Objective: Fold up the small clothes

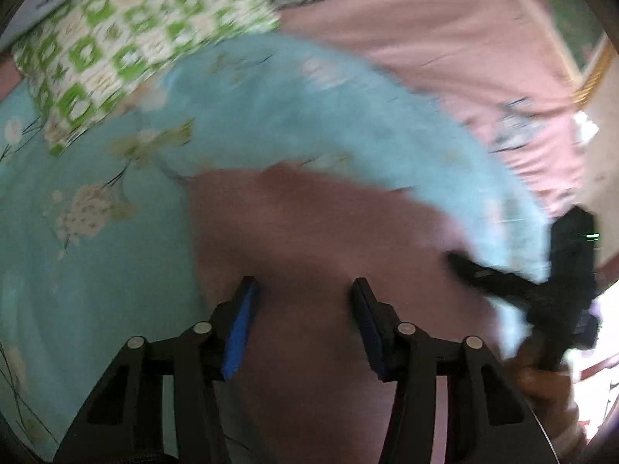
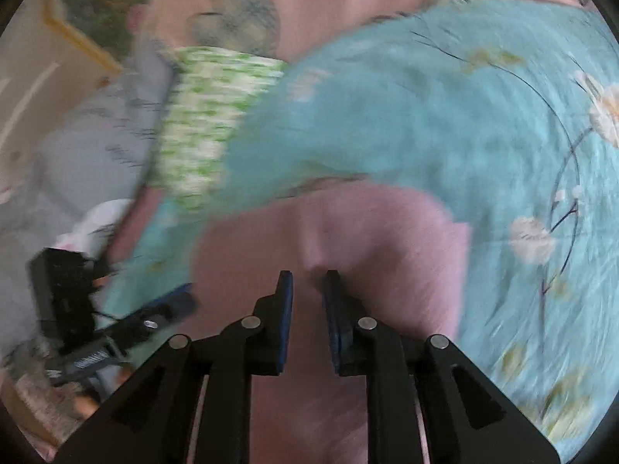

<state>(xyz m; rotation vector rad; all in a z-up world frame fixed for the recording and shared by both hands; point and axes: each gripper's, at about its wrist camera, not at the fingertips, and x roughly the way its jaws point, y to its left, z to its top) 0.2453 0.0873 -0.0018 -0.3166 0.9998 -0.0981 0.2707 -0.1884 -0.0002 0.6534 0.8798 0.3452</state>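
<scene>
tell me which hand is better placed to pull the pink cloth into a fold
Right, probably: the right tongs look pinched on a raised ridge of the pink cloth; the left tongs gape above it.

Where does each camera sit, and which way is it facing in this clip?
Left wrist: sits on the left hand-held gripper, angled down at a pink garment on a teal floral sheet; its fingers stand apart; the right hand-held gripper shows at right.
Right wrist: sits on the right hand-held gripper, facing the same garment; its fingers stand close together; the left hand-held gripper shows at left.
Shared: garment, sheet, green checked cloth; both views are blurred.
</scene>
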